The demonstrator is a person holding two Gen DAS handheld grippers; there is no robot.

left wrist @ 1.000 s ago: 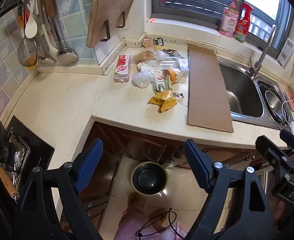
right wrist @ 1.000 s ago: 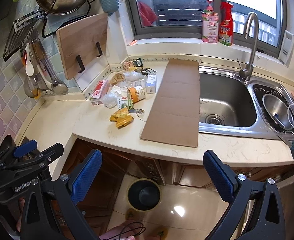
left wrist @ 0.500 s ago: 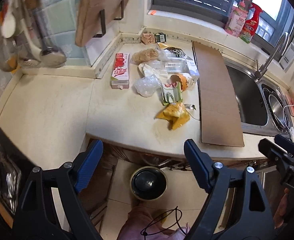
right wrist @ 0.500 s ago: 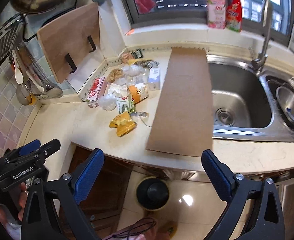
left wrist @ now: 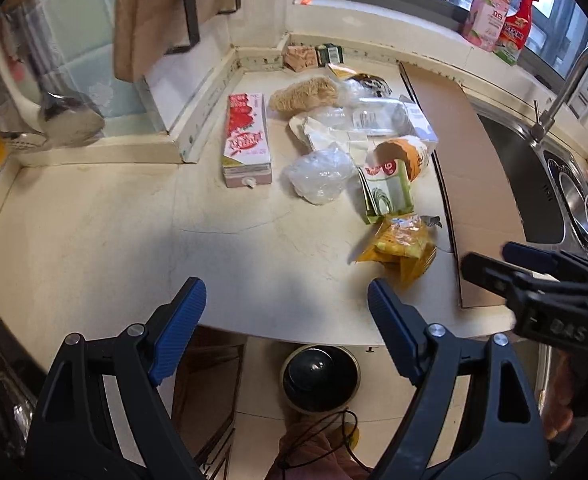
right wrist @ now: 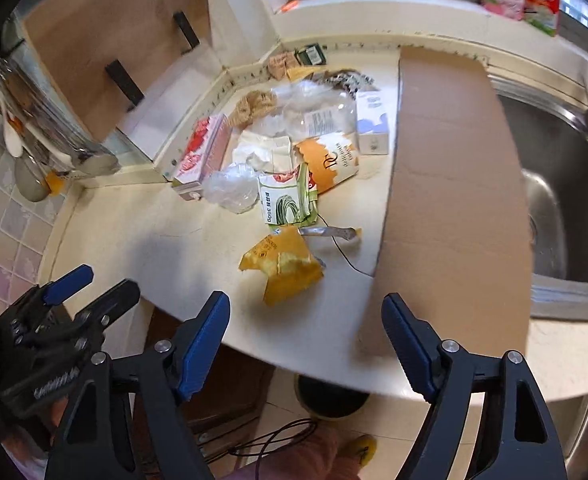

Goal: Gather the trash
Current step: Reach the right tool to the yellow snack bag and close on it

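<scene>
Trash lies heaped on the cream counter point(left wrist: 142, 240): a yellow snack wrapper point(left wrist: 403, 246) point(right wrist: 286, 266) nearest the front edge, a green-and-white packet point(left wrist: 387, 194) point(right wrist: 286, 200), a crumpled clear bag point(left wrist: 321, 174) point(right wrist: 232, 190), an orange-and-white bag point(right wrist: 329, 162), a pink carton point(left wrist: 246, 140) point(right wrist: 202, 152). My left gripper point(left wrist: 286, 308) is open over the counter's front edge, nothing between its fingers. My right gripper point(right wrist: 305, 320) hangs just short of the yellow wrapper; its jaws are closing with nothing between them. A black round bin point(left wrist: 319, 376) point(right wrist: 333, 398) stands on the floor below.
A long cardboard sheet point(left wrist: 465, 168) point(right wrist: 449, 184) lies between the trash and the steel sink point(right wrist: 561, 208). A wooden cutting board point(left wrist: 162, 12) leans on the wall. Bottles point(left wrist: 501, 20) stand on the sill. A person's foot point(left wrist: 313, 456) shows by the bin.
Both grippers came down and forward toward the counter, so the trash heap looks much larger. The right gripper's jaws have narrowed; the left gripper's gap is unchanged.
</scene>
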